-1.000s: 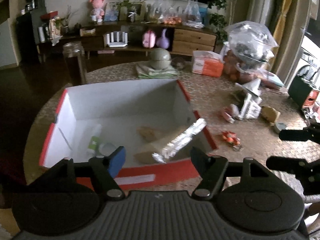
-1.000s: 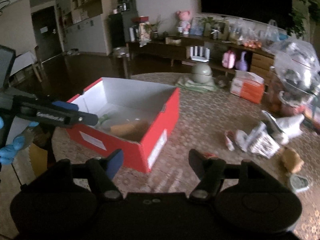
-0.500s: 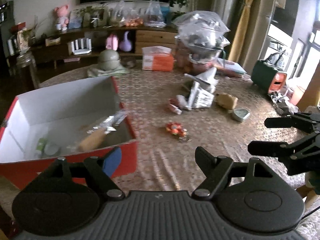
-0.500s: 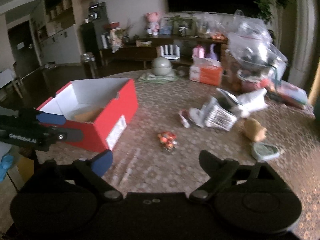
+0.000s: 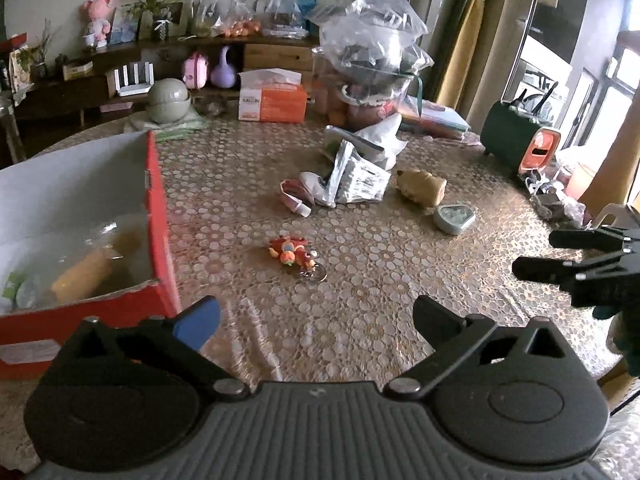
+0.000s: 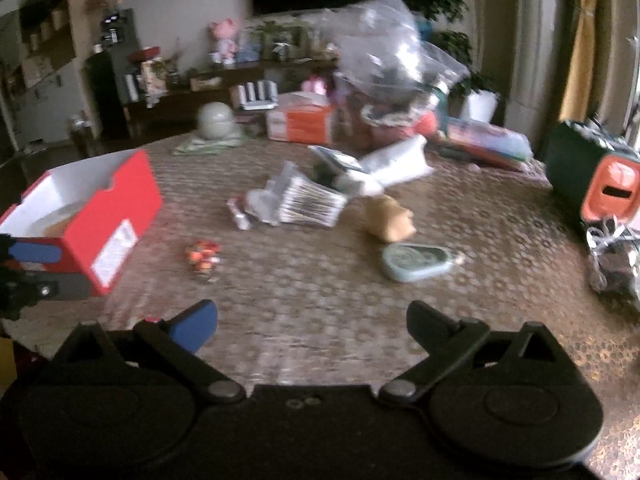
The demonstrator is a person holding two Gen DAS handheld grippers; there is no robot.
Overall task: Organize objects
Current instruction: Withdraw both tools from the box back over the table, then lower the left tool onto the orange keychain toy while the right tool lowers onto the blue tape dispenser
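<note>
A red box [image 5: 158, 216] with a white inside stands at the left and holds a tan roll [image 5: 82, 272] and a few small items. It also shows in the right wrist view [image 6: 132, 204]. A small orange toy keychain [image 5: 294, 256] lies on the table ahead of my open, empty left gripper [image 5: 316, 318]; it also shows in the right wrist view [image 6: 203, 257]. Farther off lie white packets [image 5: 352, 176], a tan plush [image 5: 422, 188] and a heart-shaped tin [image 5: 454, 218]. My right gripper [image 6: 312, 320] is open and empty above the table.
The patterned table [image 5: 360, 320] carries an orange tissue box [image 5: 274, 102], a grey bowl on a cloth [image 5: 168, 100], a big clear bag of items [image 5: 370, 64] and a green and orange case [image 5: 520, 140]. A sideboard with ornaments stands behind.
Both grippers have swung right, away from the red box and toward the scattered items. The foil-ended roll that was over the box now lies inside it.
</note>
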